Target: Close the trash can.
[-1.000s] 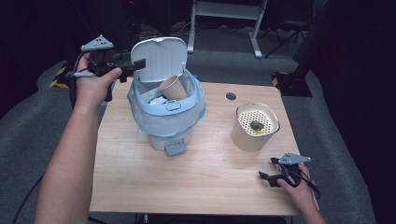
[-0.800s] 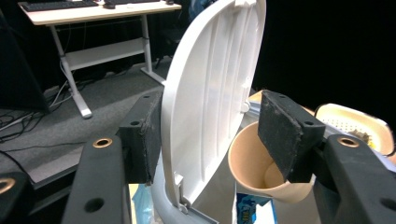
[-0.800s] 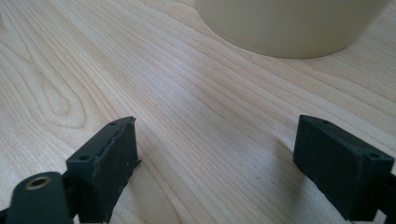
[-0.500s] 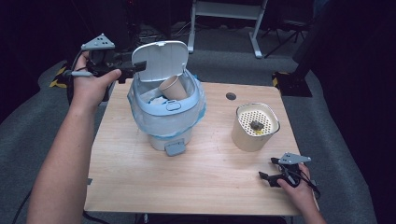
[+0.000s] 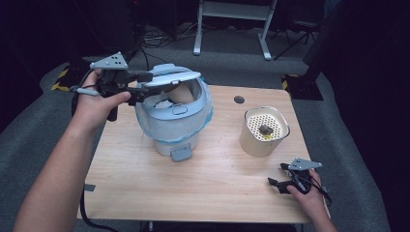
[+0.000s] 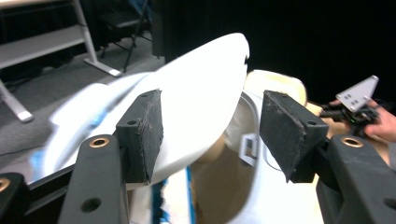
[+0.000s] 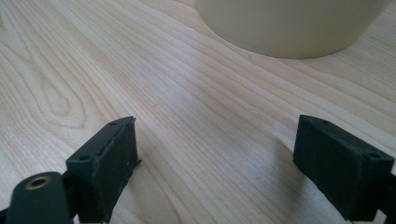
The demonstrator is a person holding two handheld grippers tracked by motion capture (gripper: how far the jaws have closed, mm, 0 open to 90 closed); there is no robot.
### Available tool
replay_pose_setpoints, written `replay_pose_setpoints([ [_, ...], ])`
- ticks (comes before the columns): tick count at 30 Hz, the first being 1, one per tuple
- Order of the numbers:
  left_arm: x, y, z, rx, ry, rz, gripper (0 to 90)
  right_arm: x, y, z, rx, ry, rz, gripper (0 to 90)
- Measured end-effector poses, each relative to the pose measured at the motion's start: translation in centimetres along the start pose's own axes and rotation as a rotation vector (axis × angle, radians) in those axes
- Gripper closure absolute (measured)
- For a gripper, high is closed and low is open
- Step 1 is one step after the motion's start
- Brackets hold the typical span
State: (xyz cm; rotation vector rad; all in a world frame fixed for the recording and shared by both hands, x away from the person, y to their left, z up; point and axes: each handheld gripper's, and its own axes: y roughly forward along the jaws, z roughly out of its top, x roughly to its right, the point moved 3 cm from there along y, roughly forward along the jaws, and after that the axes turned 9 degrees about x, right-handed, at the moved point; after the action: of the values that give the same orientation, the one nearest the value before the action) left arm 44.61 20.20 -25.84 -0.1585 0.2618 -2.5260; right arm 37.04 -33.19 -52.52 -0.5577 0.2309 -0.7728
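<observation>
The wooden table (image 5: 203, 183) carries two things, set well apart. The biggest is a white and light blue rice cooker (image 5: 171, 121), which stands toward the left and far side, close to the left hand so that this hand can reach its top. Its lid (image 5: 169, 79) hangs on the hinge, tilted about halfway over the open pot. The left gripper (image 5: 140, 82) is at the lid's left edge; in the left gripper view the fingers (image 6: 142, 135) are spread, with the lid (image 6: 201, 102) between them and lying against the left pad, so I judge the gripper is guiding the lid and not pinching it. Whether the lid is going down or up, I cannot tell from this moment.

To the right stands a cream container (image 5: 264, 131) with a perforated insert and a small dark piece on it; it seems put aside, out of the lid's way.

The right gripper (image 5: 280, 183) rests low at the near right of the table, fingers (image 7: 105, 168) spread and holding nothing, probably only waiting.
</observation>
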Motion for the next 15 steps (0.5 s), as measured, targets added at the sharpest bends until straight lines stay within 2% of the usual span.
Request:
replay_pose_setpoints([
  [3, 0.6, 0.6, -0.6, 0.009, -0.027, -0.054, 39.4, 0.0, 0.0, 0.0, 0.000, 0.000, 0.000, 13.6],
  [7, 1.2, 1.6, -1.5, -0.018, -0.047, -0.100, 40.1, 0.0, 0.0, 0.0, 0.000, 0.000, 0.000, 13.6],
  [10, 1.5, 2.2, -1.7, -0.030, -0.077, -0.115, 42.6, 0.0, 0.0, 0.0, 0.000, 0.000, 0.000, 13.5],
  [12, 1.6, 2.6, -1.8, -0.049, -0.072, -0.117, 45.3, 0.0, 0.0, 0.0, 0.000, 0.000, 0.000, 13.5],
  [15, 1.9, 3.4, -2.1, -0.104, -0.043, -0.085, 47.8, 0.0, 0.0, 0.0, 0.000, 0.000, 0.000, 13.5],
])
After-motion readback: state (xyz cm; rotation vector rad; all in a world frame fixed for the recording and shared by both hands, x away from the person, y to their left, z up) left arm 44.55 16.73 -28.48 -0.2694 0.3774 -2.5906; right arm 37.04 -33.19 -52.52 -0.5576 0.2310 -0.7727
